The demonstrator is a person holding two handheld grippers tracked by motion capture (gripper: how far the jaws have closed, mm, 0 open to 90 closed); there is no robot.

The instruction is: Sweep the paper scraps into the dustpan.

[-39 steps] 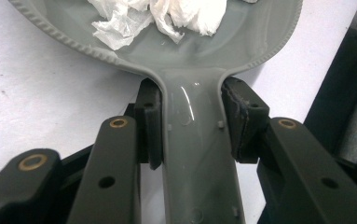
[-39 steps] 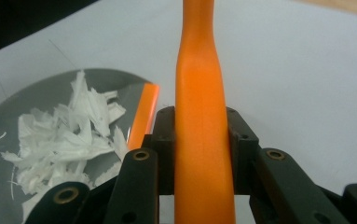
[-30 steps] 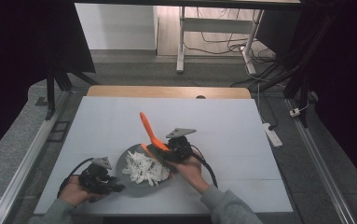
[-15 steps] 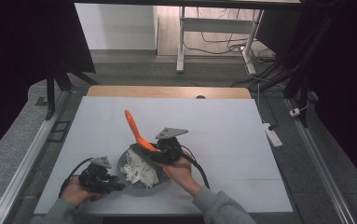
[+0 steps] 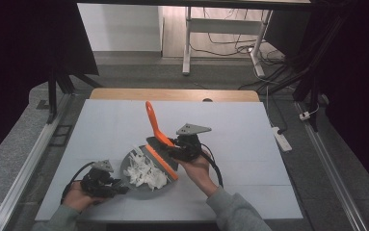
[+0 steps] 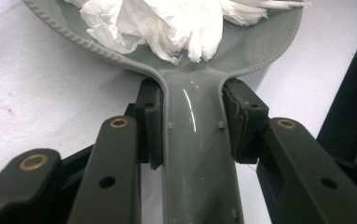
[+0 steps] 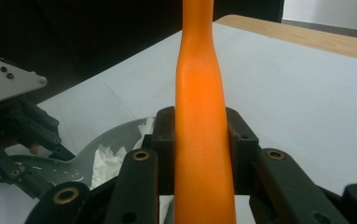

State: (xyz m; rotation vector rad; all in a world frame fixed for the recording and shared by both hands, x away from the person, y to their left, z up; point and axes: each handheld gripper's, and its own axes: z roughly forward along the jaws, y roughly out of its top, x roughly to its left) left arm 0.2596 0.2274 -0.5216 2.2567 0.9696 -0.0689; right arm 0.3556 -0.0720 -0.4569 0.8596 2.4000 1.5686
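Your left hand-held gripper [image 5: 106, 184] pinches the handle of the grey dustpan [image 5: 131, 166], jaws pressed against both sides of the grip, near the desk's [image 5: 249, 134] front edge and left of its middle; your right hand-held gripper [image 5: 182, 150] clamps the orange brush [image 5: 154, 126] by its handle, the brush head resting at the pan's right rim, the handle slanting up toward the far edge; the crumpled white tissue [image 5: 143, 172] lies heaped inside the pan, touching its floor, and I see no scraps on the white surface around it; so the sweeping looks about finished, and what is left, by my judgement, is to lift the brush clear and carry or tip the pan without spilling.

Against half a second ago, the brush has shifted right, from over the pan's middle to its right rim, and its handle stands steeper; the tissue has gathered more to the pan's centre; your left hand has stayed put.
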